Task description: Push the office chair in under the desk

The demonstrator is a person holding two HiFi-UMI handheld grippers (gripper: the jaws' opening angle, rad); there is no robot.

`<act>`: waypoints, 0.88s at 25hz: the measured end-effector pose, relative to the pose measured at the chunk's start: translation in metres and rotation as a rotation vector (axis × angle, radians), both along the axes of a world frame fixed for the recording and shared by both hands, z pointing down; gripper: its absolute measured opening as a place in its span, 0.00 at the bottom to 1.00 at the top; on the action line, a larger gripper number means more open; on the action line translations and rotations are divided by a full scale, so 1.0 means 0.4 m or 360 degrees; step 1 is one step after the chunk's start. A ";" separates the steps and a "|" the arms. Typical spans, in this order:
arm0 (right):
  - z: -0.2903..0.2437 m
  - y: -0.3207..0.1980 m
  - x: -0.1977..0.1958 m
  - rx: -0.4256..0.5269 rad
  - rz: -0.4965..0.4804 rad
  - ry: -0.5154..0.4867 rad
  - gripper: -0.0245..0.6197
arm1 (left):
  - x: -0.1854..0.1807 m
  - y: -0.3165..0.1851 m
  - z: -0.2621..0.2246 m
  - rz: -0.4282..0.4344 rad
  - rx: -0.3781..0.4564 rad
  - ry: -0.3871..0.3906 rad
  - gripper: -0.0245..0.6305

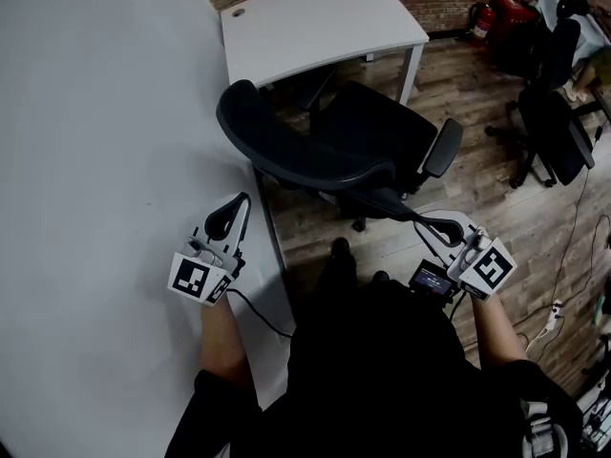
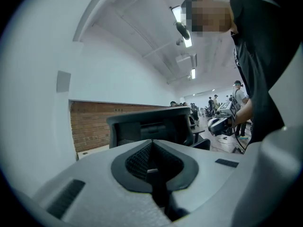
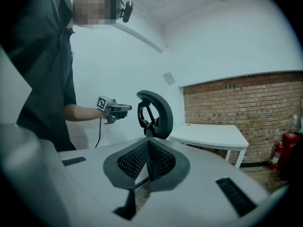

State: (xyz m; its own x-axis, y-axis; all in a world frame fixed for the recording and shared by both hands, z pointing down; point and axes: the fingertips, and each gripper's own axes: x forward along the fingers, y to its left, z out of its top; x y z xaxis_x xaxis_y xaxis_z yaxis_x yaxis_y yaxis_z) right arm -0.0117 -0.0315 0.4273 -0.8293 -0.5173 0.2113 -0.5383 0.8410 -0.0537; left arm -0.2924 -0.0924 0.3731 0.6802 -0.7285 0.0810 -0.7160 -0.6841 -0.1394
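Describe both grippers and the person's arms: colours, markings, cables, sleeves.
Left gripper and right gripper: light grey bodies with black textured jaw pads. Each carries a white cube with black square markers. A black cable trails from the left one. The right one has a small black box with a lit screen. The person wears a black short-sleeved top, forearms bare.

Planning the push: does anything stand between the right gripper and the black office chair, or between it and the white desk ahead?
Nothing visible does. The right gripper sits close behind the black office chair, whose seat faces the white rectangular desk across bare wooden floor.
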 end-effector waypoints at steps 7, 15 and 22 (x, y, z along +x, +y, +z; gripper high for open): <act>0.006 -0.068 -0.029 0.0006 0.0123 0.0119 0.05 | -0.104 -0.193 0.018 0.0251 -0.0011 -0.0165 0.06; 0.010 -0.086 -0.036 -0.0034 0.0195 0.0251 0.20 | -0.191 -0.407 -0.017 0.0430 0.0054 -0.0375 0.11; 0.026 -0.077 -0.048 -0.0080 0.0279 0.0346 0.31 | -0.180 -0.505 0.078 0.0862 -0.0296 -0.0867 0.40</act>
